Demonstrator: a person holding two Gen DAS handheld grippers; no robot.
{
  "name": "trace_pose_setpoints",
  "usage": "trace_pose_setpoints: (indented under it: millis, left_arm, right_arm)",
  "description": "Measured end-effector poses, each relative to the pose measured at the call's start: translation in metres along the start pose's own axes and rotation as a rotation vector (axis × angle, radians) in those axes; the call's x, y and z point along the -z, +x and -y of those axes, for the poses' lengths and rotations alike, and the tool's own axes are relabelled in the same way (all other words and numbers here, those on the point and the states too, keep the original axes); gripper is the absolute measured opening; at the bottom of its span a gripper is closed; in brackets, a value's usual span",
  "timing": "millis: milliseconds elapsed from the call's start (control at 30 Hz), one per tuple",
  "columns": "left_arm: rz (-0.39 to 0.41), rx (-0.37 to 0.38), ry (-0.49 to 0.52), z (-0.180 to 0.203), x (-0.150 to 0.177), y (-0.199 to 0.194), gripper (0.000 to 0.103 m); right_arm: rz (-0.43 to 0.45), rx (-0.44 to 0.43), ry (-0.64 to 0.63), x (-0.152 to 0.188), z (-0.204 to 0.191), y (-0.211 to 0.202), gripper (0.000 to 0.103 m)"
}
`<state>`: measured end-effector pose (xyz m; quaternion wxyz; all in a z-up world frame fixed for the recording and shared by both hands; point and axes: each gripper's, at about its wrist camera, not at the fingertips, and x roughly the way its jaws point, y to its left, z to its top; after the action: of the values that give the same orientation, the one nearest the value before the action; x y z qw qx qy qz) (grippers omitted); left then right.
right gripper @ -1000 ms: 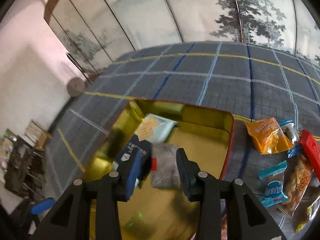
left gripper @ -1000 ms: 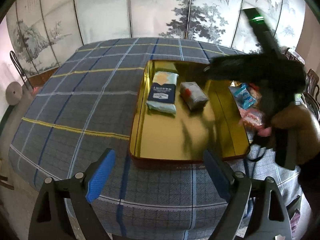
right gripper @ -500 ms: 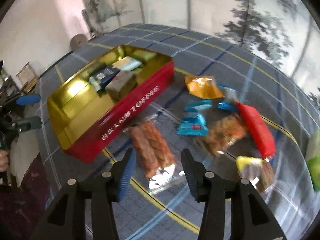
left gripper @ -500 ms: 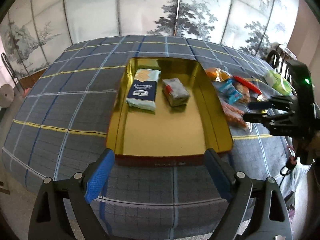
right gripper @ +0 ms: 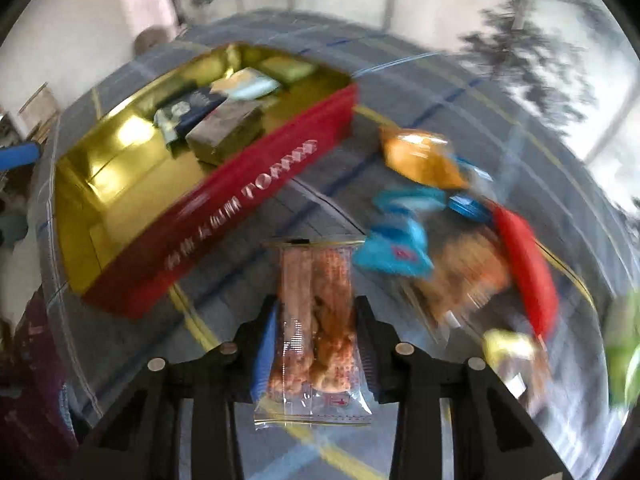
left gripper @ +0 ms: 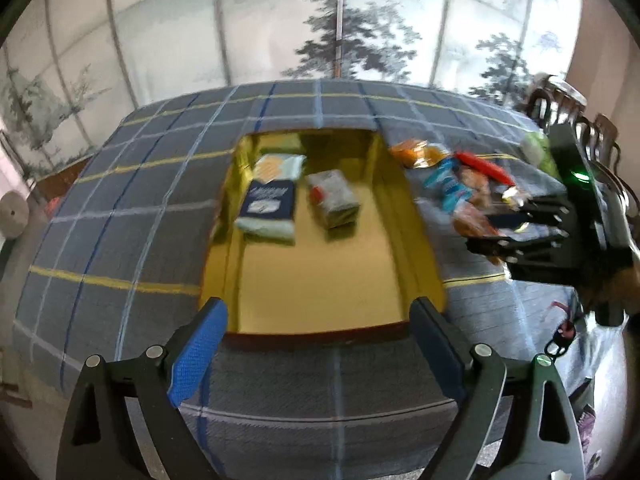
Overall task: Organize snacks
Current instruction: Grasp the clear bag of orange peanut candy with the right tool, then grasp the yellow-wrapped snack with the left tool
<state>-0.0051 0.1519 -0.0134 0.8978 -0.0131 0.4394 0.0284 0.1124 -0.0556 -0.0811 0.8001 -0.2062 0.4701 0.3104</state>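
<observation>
A red tin with a gold inside [left gripper: 320,334] [right gripper: 240,208] lies on the plaid tablecloth. It holds a blue-and-white packet [left gripper: 270,200] and a grey packet [left gripper: 332,198]. My right gripper [right gripper: 316,308] is to the right of the tin, over the loose snacks. Its jaws are closing, and the pads press on a clear packet of orange-brown snacks [right gripper: 316,320] that stands between them. The left wrist view shows that gripper [left gripper: 492,232] beside the tin's right wall. My left gripper [left gripper: 316,312] hangs open before the tin's near wall, with nothing between its fingers.
Loose snacks lie right of the tin: an orange bag [right gripper: 420,156], a blue packet [right gripper: 392,248], a long red packet [right gripper: 524,268], a yellow one [right gripper: 504,344] and a green one [right gripper: 624,352]. Chairs [left gripper: 560,108] stand at the far right. A painted screen backs the table.
The right gripper left the tin, where the grey packet stays, swung right over the loose snacks and closed on the clear packet. The left gripper shifted slightly and stayed open.
</observation>
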Motion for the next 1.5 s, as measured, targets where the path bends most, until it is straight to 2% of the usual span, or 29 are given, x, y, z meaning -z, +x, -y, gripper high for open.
trace_pose_setpoints:
  millis: [67, 167, 267, 367, 467, 600, 733, 833, 1133, 1200, 1267, 1300, 1367, 1500]
  left_arm:
    - [0.011, 0.021, 0.047, 0.016, -0.004, -0.002, 0.09]
    - [0.013, 0.085, 0.126, 0.049, -0.013, 0.0, 0.09]
    - [-0.018, 0.203, 0.154, 0.08, -0.029, 0.01, 0.091]
    - [-0.053, 0.294, 0.156, 0.109, -0.047, 0.028, 0.091]
    - [-0.099, 0.376, 0.132, 0.142, -0.065, 0.057, 0.091]
    - [-0.18, 0.382, 0.16, 0.179, -0.078, 0.101, 0.091]
    - [-0.229, 0.403, 0.155, 0.203, -0.086, 0.132, 0.078]
    - [-0.242, 0.379, 0.138, 0.211, -0.089, 0.147, 0.068]
    - [-0.186, 0.347, 0.167, 0.225, -0.097, 0.155, 0.068]
    - [-0.177, 0.341, 0.175, 0.227, -0.098, 0.157, 0.065]
    - [-0.179, 0.353, 0.176, 0.227, -0.097, 0.162, 0.042]
    - [-0.172, 0.36, 0.175, 0.226, -0.097, 0.162, 0.042]
    - [-0.171, 0.387, 0.167, 0.226, -0.096, 0.163, 0.023]
    - [-0.156, 0.383, 0.149, 0.219, -0.089, 0.148, 0.022]
  right_arm:
    - [0.082, -0.006, 0.125, 0.03, 0.019, -0.031, 0.037]
    - [0.172, 0.079, 0.355, 0.088, 0.066, -0.071, 0.037]
    - [0.2, 0.191, 0.596, 0.15, 0.133, -0.098, 0.037]
    - [0.214, 0.297, 0.71, 0.185, 0.182, -0.114, 0.037]
    - [0.211, 0.351, 0.802, 0.209, 0.217, -0.113, 0.037]
    - [0.222, 0.354, 0.855, 0.222, 0.236, -0.102, 0.037]
    - [0.254, 0.366, 0.845, 0.221, 0.235, -0.093, 0.037]
    - [0.282, 0.32, 0.871, 0.224, 0.241, -0.093, 0.037]
    - [0.316, 0.26, 0.892, 0.226, 0.245, -0.092, 0.037]
    - [0.321, 0.254, 0.896, 0.226, 0.244, -0.092, 0.037]
    - [0.323, 0.253, 0.898, 0.227, 0.244, -0.092, 0.037]
    - [0.324, 0.253, 0.9, 0.227, 0.245, -0.092, 0.037]
    - [0.324, 0.252, 0.901, 0.228, 0.245, -0.092, 0.037]
    - [0.324, 0.252, 0.901, 0.228, 0.245, -0.092, 0.037]
